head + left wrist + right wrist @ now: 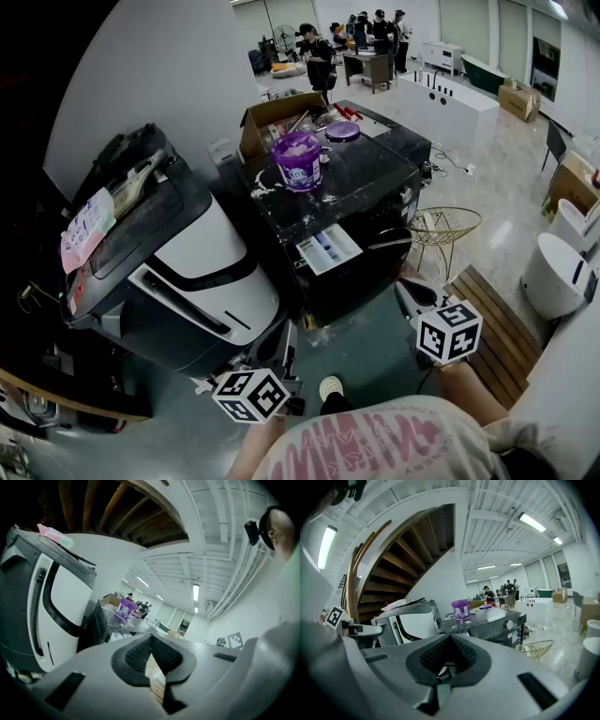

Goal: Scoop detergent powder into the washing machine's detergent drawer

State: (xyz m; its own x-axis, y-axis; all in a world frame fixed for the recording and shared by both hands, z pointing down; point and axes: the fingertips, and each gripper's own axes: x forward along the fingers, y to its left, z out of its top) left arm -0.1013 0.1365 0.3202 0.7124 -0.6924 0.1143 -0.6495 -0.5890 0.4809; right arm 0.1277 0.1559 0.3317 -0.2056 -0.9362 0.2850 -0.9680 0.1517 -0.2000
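Note:
A purple detergent tub (298, 159) stands open on top of the dark washing machine (375, 178), with white powder spilled around it. Its purple lid (342, 131) lies further back. The machine's detergent drawer (328, 248) is pulled out at the front. My left gripper (286, 333) hangs low in front of the machine, shut and empty. My right gripper (403, 289) is lower right of the drawer, also shut and empty. The tub (125, 608) shows beyond the left gripper (151, 641) in its view. The tub (461, 609) also shows beyond the right gripper (450, 639).
A white and black appliance (187, 253) leans close on the left of the washing machine. A cardboard box (277, 117) sits behind it. A gold wire basket (445, 225), a wooden slat platform (497, 328) and a white bin (553, 272) are on the right. People stand far back.

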